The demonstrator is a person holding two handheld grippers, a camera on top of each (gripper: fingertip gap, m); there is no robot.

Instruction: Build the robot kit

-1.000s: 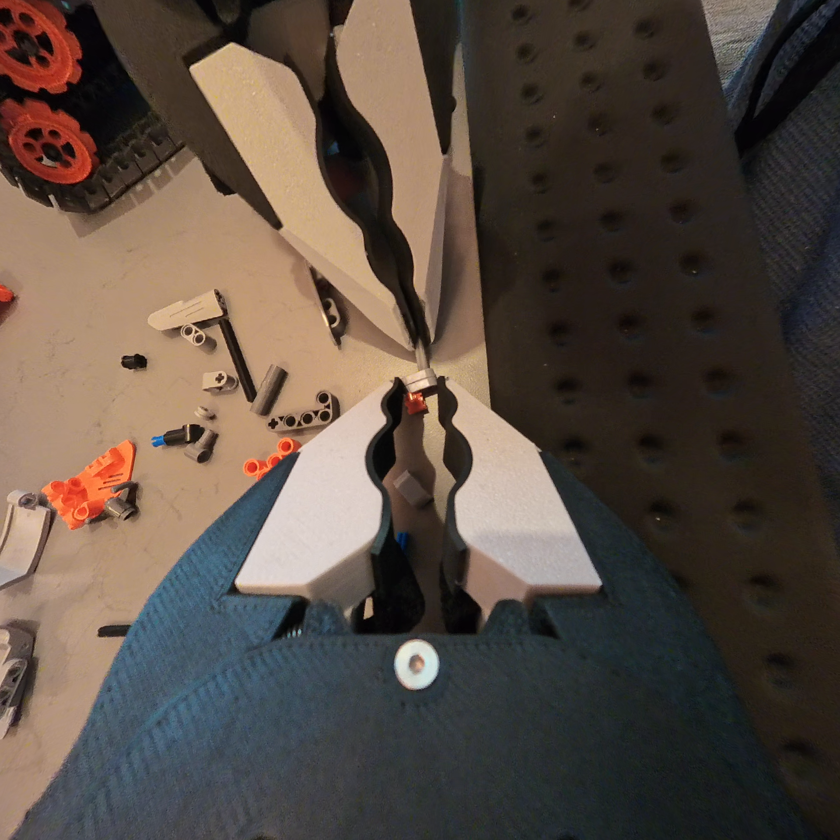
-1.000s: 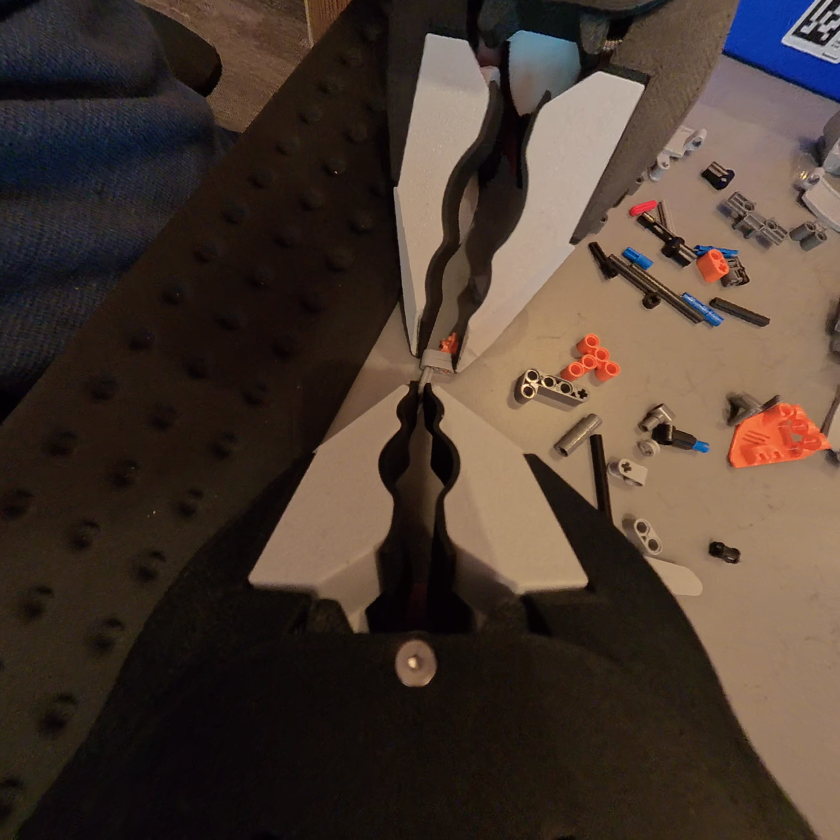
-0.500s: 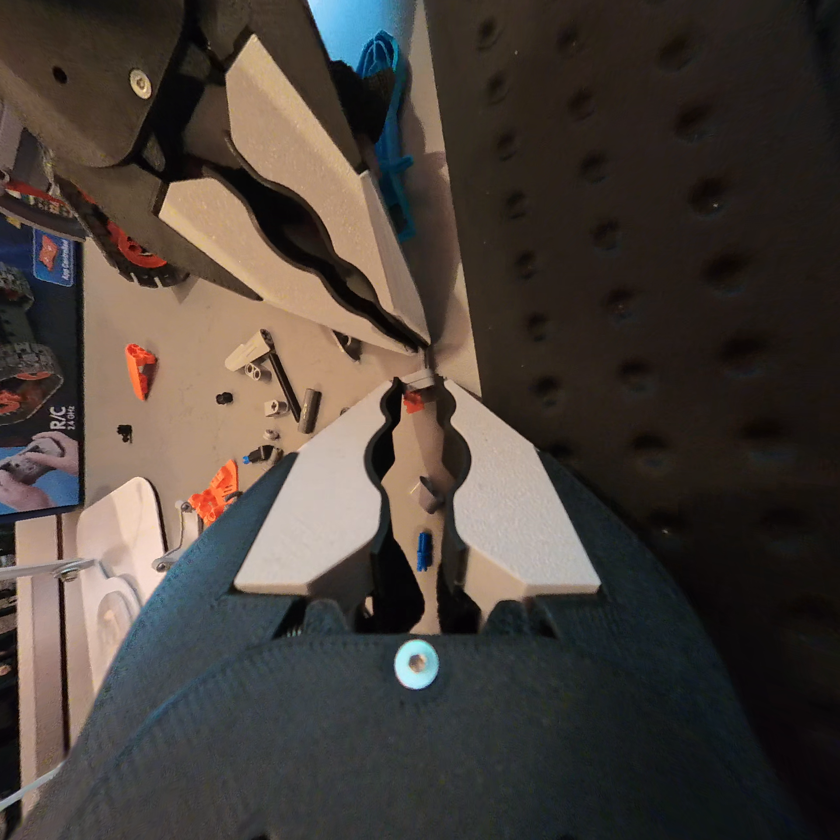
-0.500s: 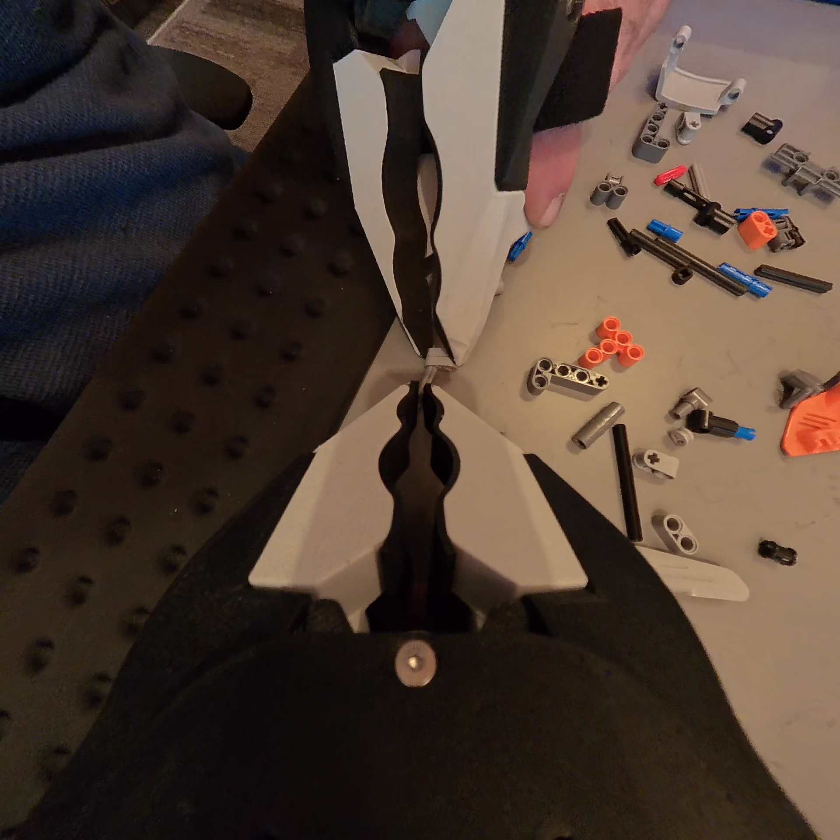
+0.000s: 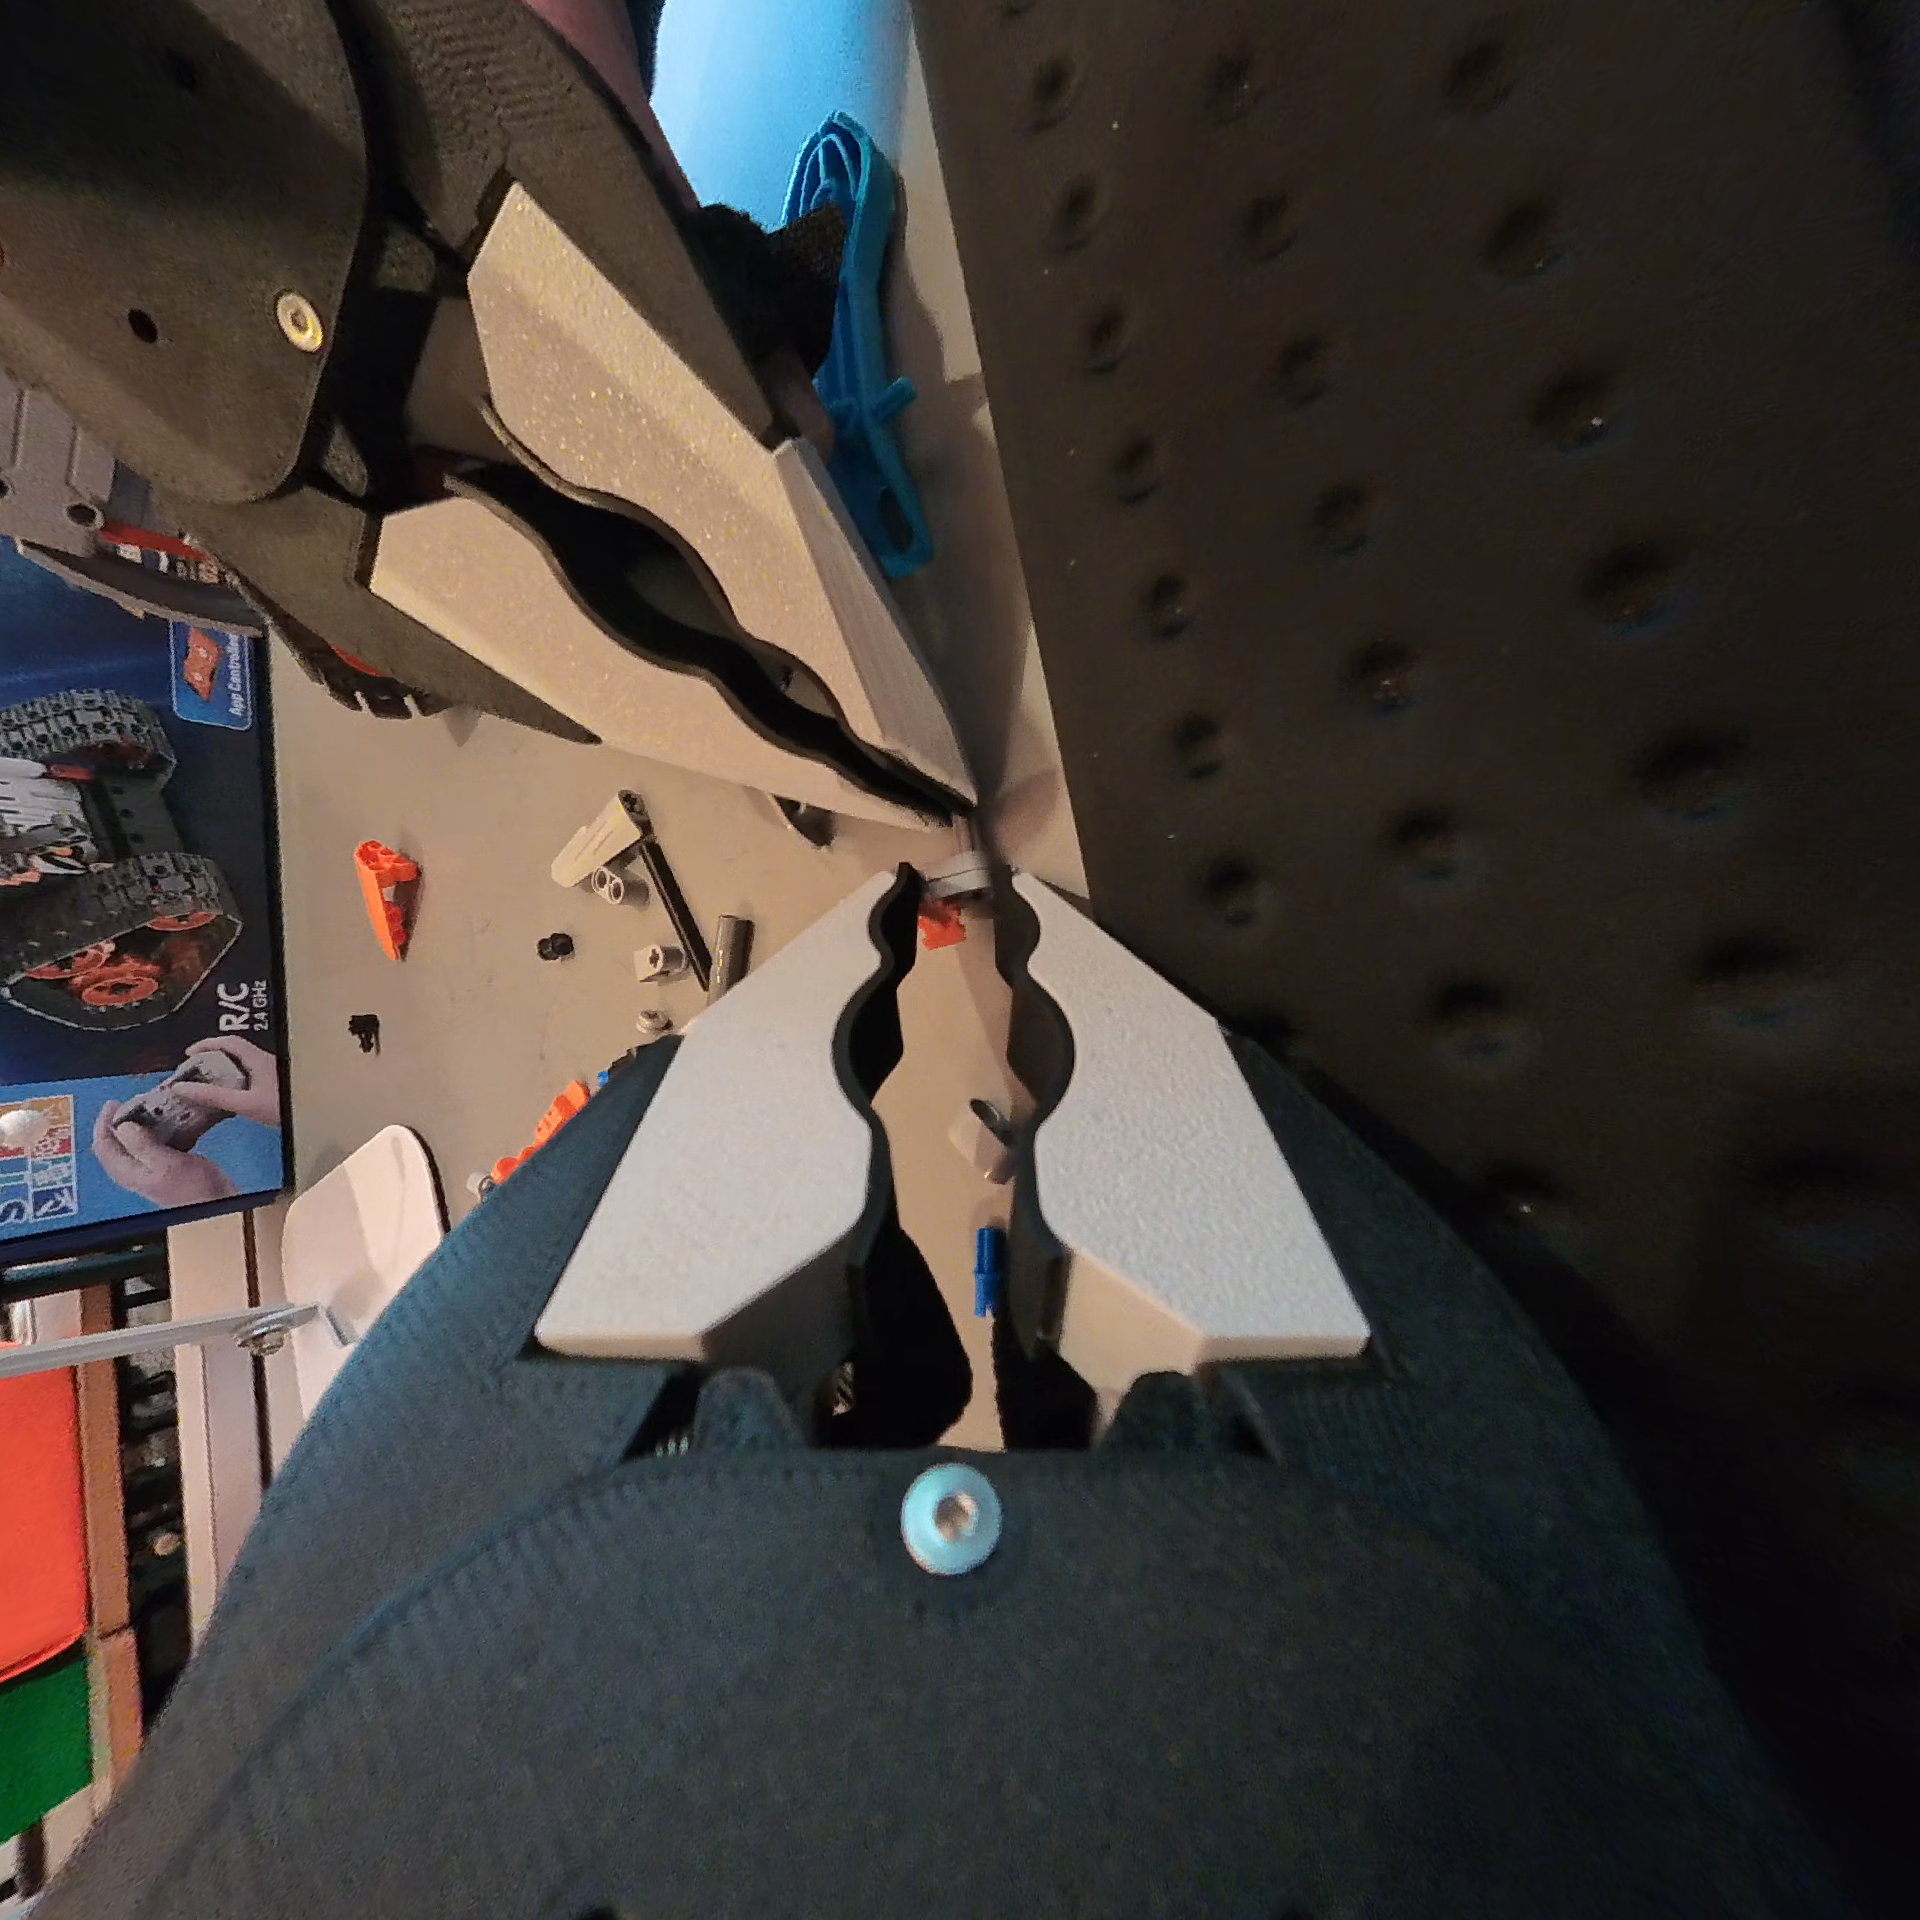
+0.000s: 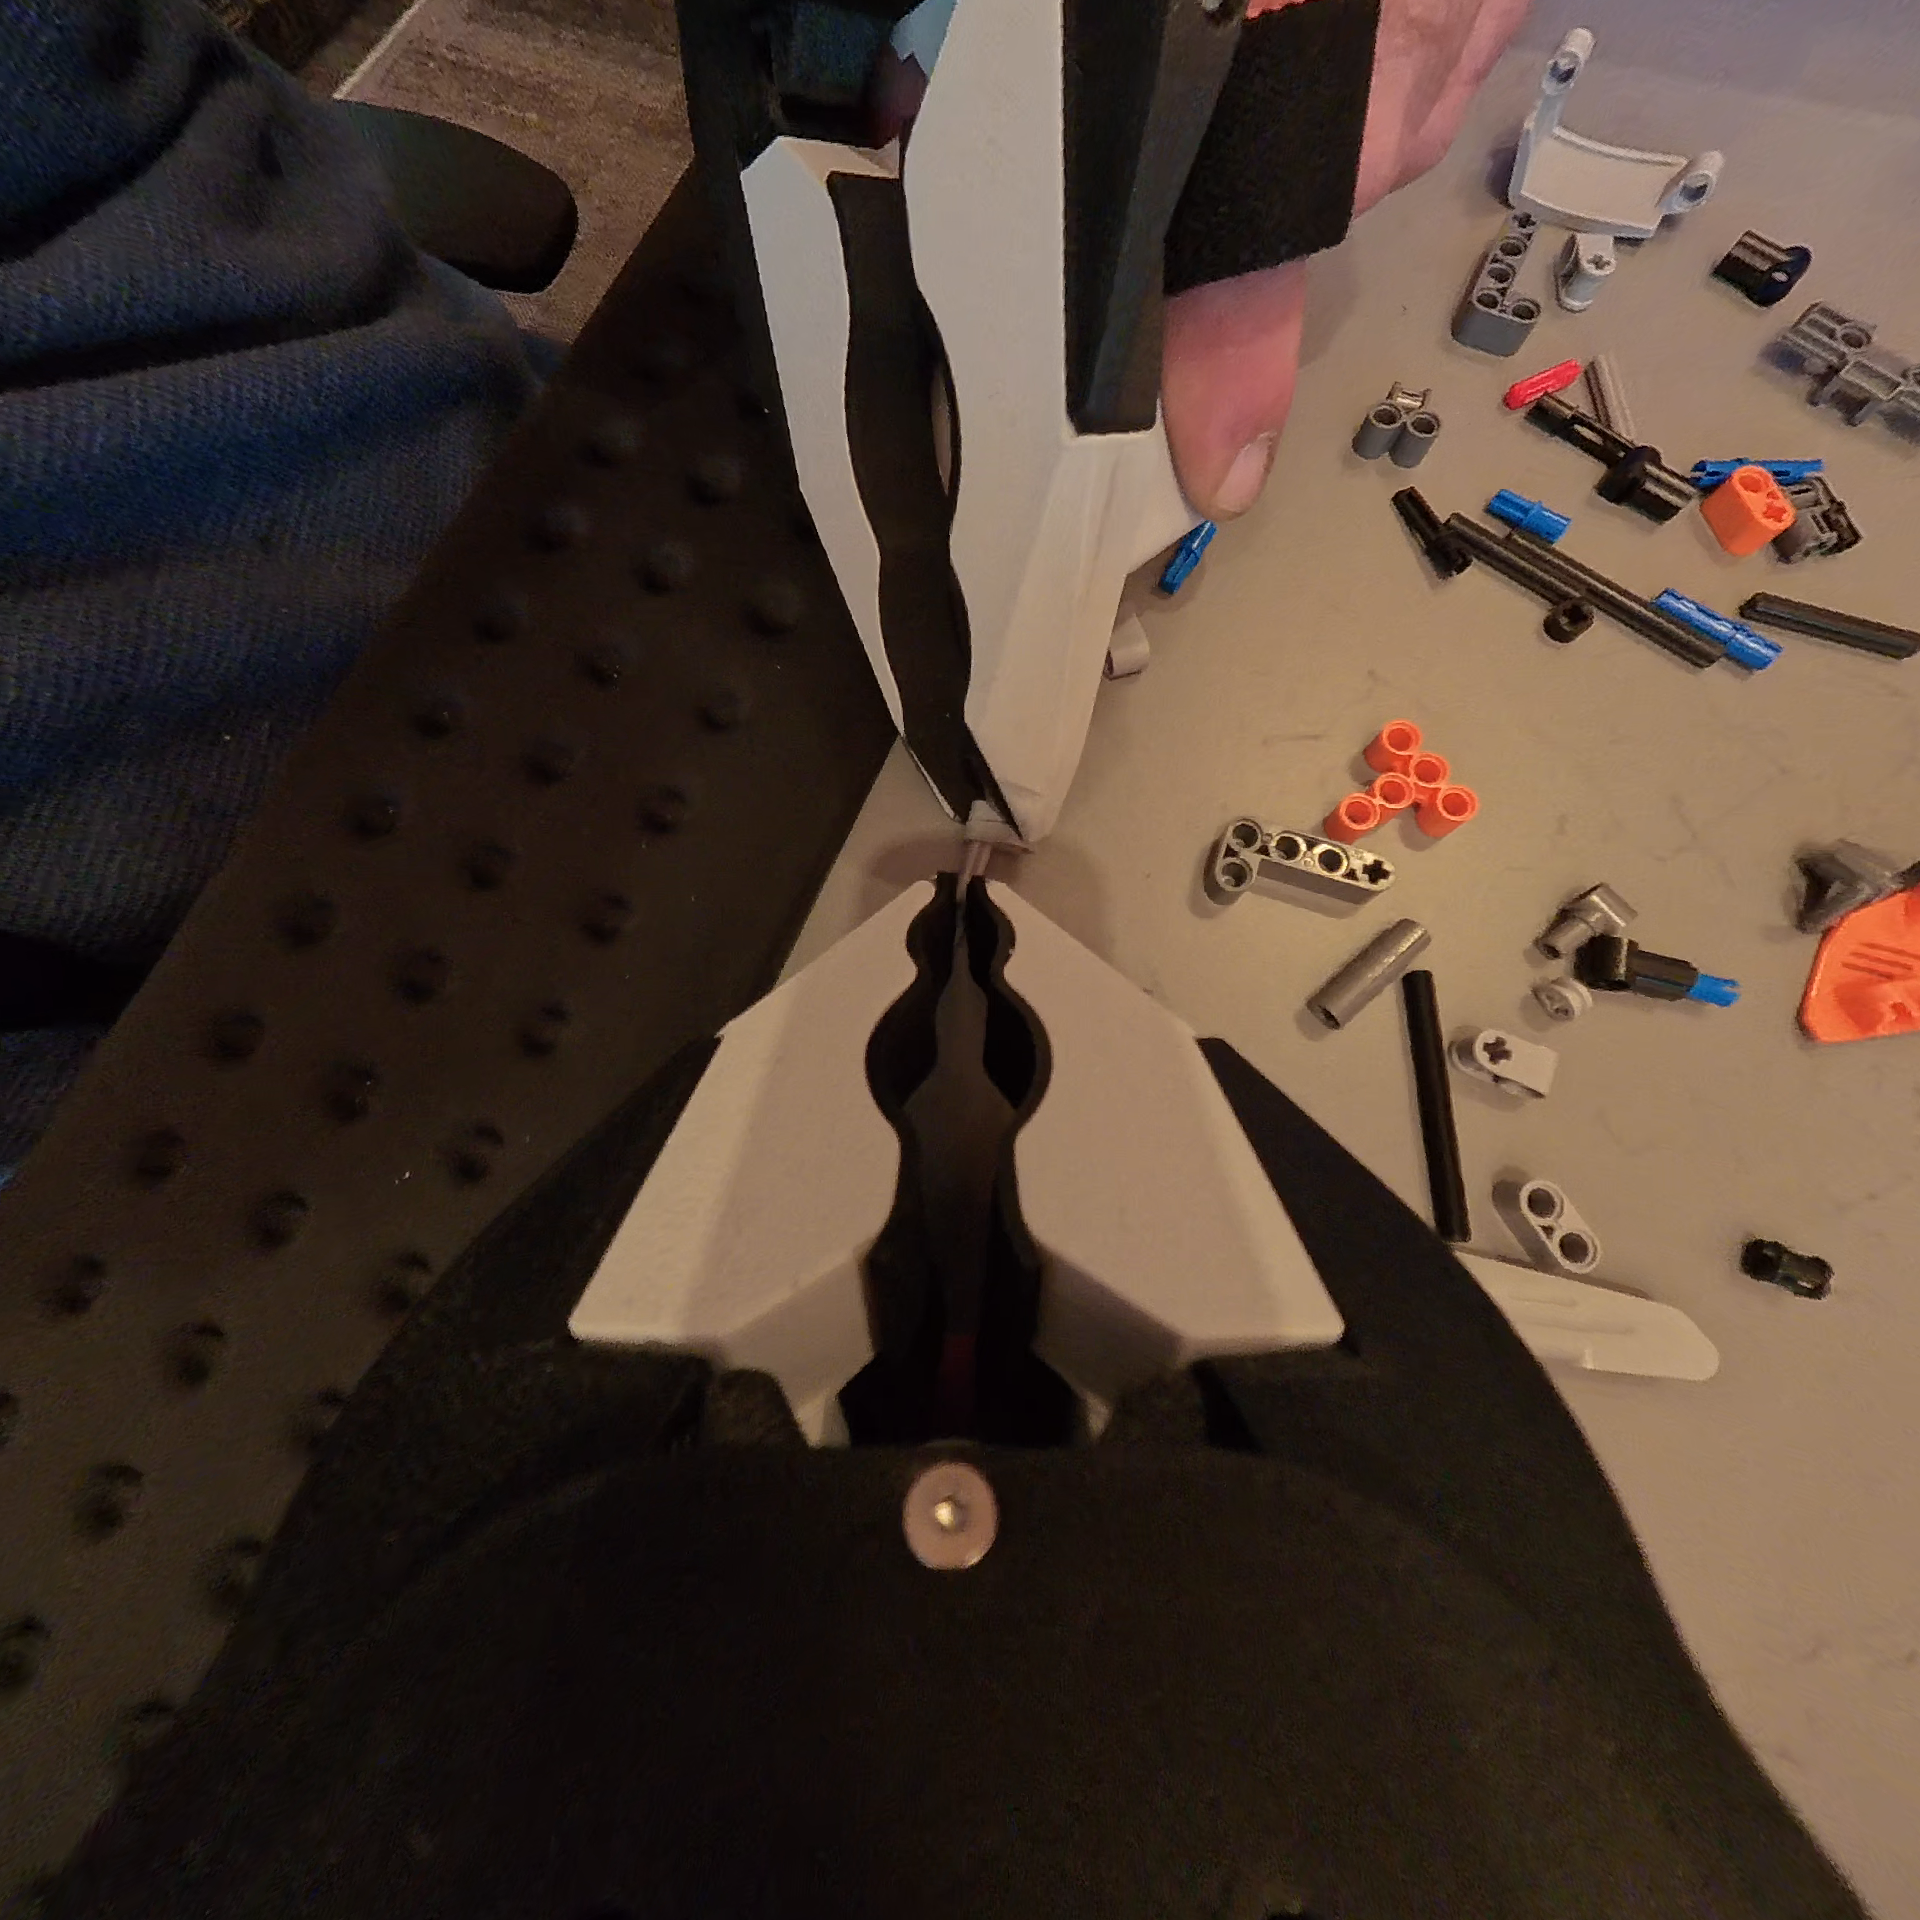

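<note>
My left gripper (image 5: 954, 883) is shut on a small grey connector (image 5: 956, 871) with an orange pin (image 5: 940, 927) stuck in it. My right gripper (image 6: 968, 888) is shut on a thin grey axle (image 6: 974, 862) at its very tips. The two grippers meet tip to tip just above the table edge, and the axle runs into the connector (image 6: 987, 831). The right gripper (image 5: 956, 805) comes in from the upper left in the left wrist view. The left gripper (image 6: 992, 821) comes down from above in the right wrist view, turned on its side.
A black studded mat (image 6: 416, 831) lies along the table edge, also in the left wrist view (image 5: 1455, 623). Several loose grey, black, orange and blue parts (image 6: 1403, 790) lie on the table. A person's hand (image 6: 1226, 364), a printed box (image 5: 125, 883) and a blue tool (image 5: 862, 364) show. My two grippers' fingertips are within a few centimetres of each other.
The left gripper has rolled onto its side and risen while staying tip to tip with the right one. The box and blue tool came into view. Both grippers stayed shut.
</note>
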